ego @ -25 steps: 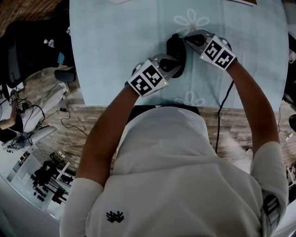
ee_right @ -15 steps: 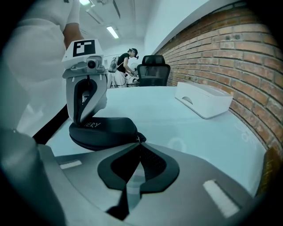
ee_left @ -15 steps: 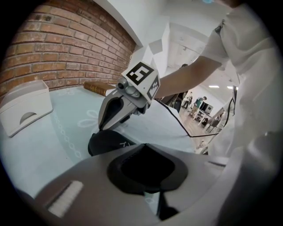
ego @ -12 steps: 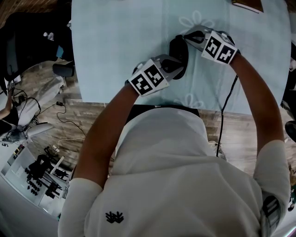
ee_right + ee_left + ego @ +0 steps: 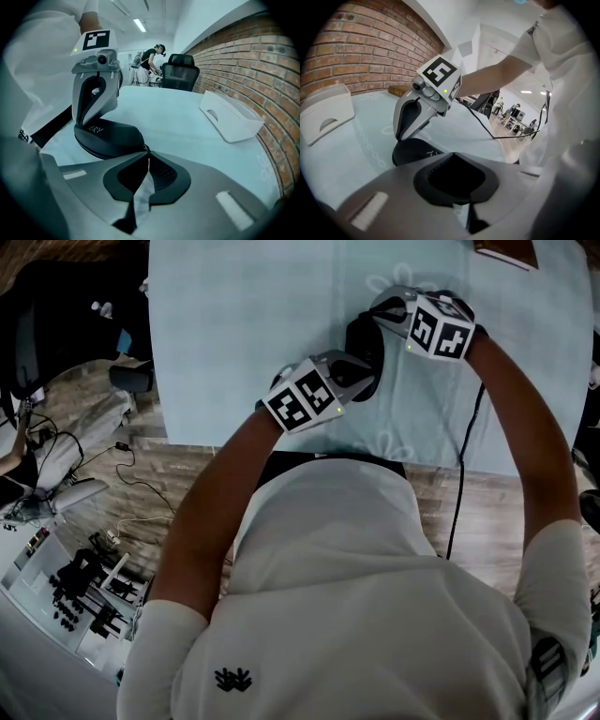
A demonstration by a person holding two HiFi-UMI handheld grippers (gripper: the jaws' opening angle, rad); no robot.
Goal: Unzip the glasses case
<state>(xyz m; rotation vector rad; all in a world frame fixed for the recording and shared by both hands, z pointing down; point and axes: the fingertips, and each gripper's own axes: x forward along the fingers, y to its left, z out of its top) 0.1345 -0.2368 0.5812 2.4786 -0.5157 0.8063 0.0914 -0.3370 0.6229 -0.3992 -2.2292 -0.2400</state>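
A black glasses case (image 5: 364,341) lies on the light blue tablecloth (image 5: 253,324). My left gripper (image 5: 359,369) grips the case's near end, jaws shut on it; in the left gripper view the case (image 5: 411,150) shows just beyond the closed tips (image 5: 453,155). My right gripper (image 5: 377,315) is at the case's far end. In the right gripper view its jaws (image 5: 146,151) are shut at the case's (image 5: 108,138) rim, where a small zipper pull sticks out. The zip line itself is hidden.
A white plastic holder (image 5: 229,119) stands on the cloth by the brick wall. A brown book (image 5: 506,251) lies at the far right corner. A black cable (image 5: 469,437) trails over the table's near edge (image 5: 281,448). Office chairs (image 5: 180,70) stand beyond the table.
My right gripper has turned and shifted slightly toward the case's far end. The left gripper has kept its hold on the near end.
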